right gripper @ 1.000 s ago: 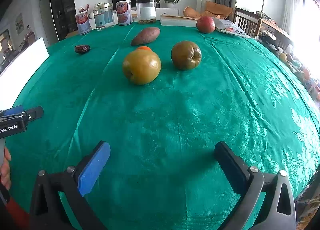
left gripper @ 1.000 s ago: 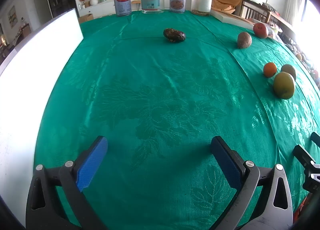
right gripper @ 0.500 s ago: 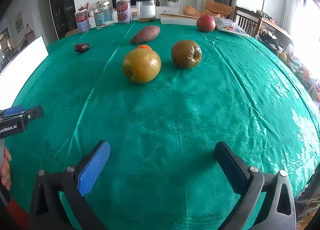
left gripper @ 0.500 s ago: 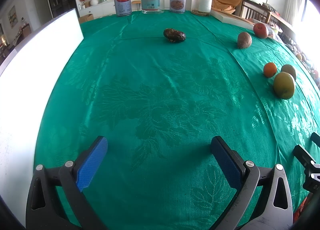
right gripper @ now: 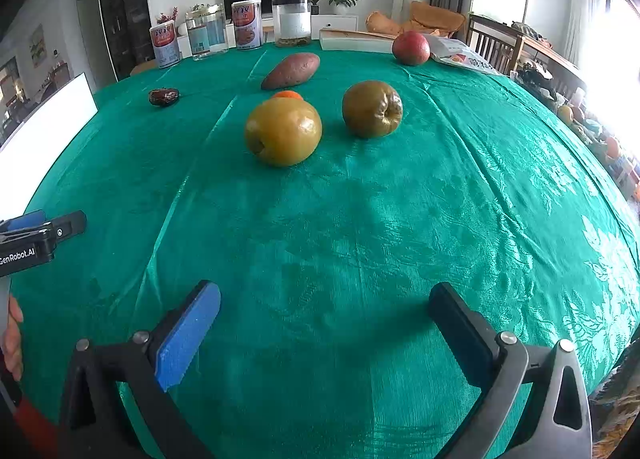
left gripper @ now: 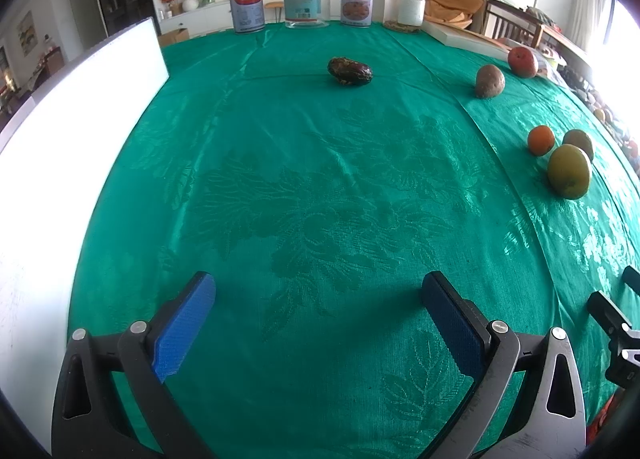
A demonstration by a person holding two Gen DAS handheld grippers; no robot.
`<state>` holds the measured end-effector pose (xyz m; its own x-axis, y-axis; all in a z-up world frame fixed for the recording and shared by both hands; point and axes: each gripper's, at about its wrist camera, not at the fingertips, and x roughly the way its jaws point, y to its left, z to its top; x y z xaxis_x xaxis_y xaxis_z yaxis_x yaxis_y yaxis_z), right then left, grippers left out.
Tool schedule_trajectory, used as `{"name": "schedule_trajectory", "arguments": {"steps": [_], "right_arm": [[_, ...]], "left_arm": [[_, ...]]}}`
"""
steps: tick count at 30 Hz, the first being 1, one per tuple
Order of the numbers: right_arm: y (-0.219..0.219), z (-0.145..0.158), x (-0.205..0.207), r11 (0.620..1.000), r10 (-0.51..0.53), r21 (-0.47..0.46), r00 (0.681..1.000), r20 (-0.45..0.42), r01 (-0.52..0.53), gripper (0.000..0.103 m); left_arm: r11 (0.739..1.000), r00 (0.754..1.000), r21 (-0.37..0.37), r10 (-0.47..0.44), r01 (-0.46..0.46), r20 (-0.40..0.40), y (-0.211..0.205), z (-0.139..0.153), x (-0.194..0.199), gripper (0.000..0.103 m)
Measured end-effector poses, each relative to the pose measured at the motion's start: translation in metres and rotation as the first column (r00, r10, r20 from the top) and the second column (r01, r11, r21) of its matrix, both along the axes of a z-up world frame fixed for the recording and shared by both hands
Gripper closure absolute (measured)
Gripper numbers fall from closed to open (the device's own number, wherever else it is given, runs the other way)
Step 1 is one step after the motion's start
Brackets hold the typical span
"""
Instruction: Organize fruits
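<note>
Fingers [left gripper: 184,331] spread on both grippers, nothing held.
Left gripper [left gripper: 318,311] faces bare cloth [left gripper: 320,179]; date [left gripper: 350,71] far. Right gripper [right gripper: 324,323] aims at pear [right gripper: 283,131], likely first pick; apple [right gripper: 372,108] just beside it.

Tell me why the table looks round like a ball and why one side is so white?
Left wrist view: the fisheye lens bends the green tablecloth into a dome, and the white board is washed out, as is the window edge on the right. Right wrist view: same bulge; window glare bleaches the right edge and puts a shine on the yellow-green fruit.
</note>
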<state>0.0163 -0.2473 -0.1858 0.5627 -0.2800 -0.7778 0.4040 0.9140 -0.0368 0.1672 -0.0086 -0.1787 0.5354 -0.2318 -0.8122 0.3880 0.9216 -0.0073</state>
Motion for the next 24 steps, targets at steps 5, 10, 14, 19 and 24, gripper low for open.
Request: {"name": "schedule_trajectory", "arguments": {"steps": [5, 10, 14, 19, 24], "right_arm": [[0.001, 0.000, -0.002, 1.000, 0.001, -0.004, 1.000, 0.009, -0.001, 0.000], [0.003, 0.000, -0.005, 1.000, -0.003, -0.014, 1.000, 0.027, 0.003, 0.000], [0.002, 0.001, -0.005, 1.000, -0.001, -0.013, 1.000, 0.031, 0.001, 0.000], [0.003, 0.001, -0.008, 1.000, 0.005, -0.013, 0.999, 0.038, -0.005, 0.000], [0.002, 0.002, -0.007, 1.000, 0.008, -0.005, 1.000, 0.027, -0.008, 0.000]], "left_arm": [[1.000, 1.000, 0.000, 0.000, 0.000, 0.000, 0.000, 0.000, 0.000, 0.000], [1.000, 1.000, -0.001, 0.000, 0.000, 0.000, 0.000, 0.000, 0.000, 0.000], [1.000, 1.000, -0.001, -0.002, 0.002, -0.005, 0.000, 0.000, 0.001, 0.000], [0.995, 0.987, -0.071, -0.083, 0.074, -0.136, -0.016, 0.016, 0.038, 0.001], [0.990, 0.984, -0.039, -0.138, 0.134, -0.109, -0.061, 0.030, 0.108, 0.001]]}}
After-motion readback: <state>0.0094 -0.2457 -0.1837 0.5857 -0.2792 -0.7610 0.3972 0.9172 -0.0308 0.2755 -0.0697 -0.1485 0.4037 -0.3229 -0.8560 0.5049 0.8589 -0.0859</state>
